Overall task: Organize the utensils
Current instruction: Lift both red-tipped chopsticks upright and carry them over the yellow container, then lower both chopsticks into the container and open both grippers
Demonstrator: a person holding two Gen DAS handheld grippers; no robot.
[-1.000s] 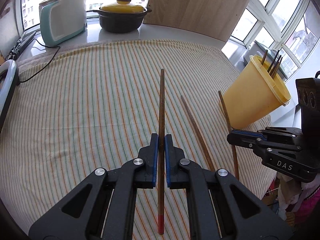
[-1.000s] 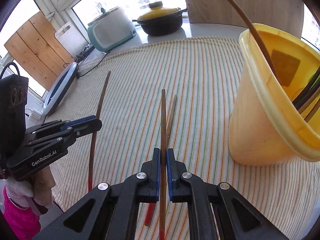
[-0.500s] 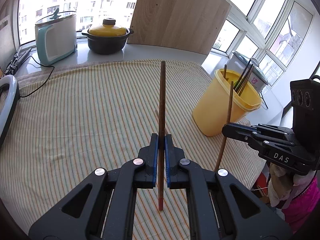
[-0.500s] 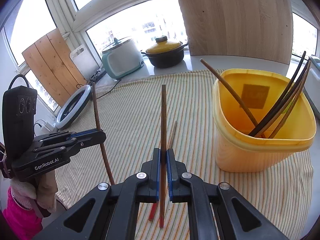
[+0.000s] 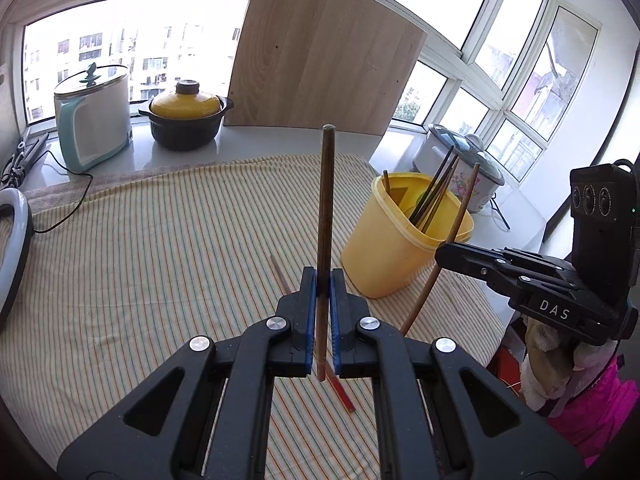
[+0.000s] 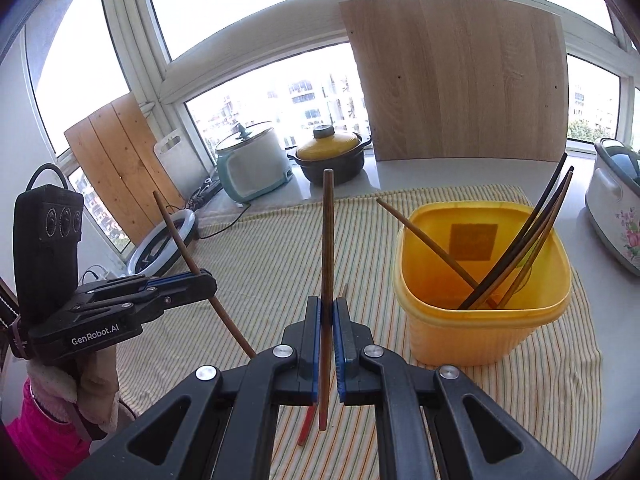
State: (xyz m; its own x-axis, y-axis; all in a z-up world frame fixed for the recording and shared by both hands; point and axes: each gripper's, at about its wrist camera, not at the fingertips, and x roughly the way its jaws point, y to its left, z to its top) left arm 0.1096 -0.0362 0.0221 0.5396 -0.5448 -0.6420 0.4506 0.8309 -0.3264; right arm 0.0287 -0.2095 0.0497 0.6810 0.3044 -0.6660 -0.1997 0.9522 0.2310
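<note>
Left wrist view: left tongs point(image 5: 320, 280) clamp a chopstick point(image 5: 325, 200) upright; right tongs point(image 6: 327, 312) clamp another point(image 6: 326, 240). Carry step, both lifted off tabletop. Next: tip each into yellow bin point(image 6: 480, 336); one chopstick left on cloth point(image 5: 340, 388).

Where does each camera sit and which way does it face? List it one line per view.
Left wrist: on the left gripper, facing across the striped cloth to the window; the right gripper shows at right.
Right wrist: on the right gripper, facing the window; the left gripper shows at left.
Shared: the yellow bin and a chopstick clamped in each.
</note>
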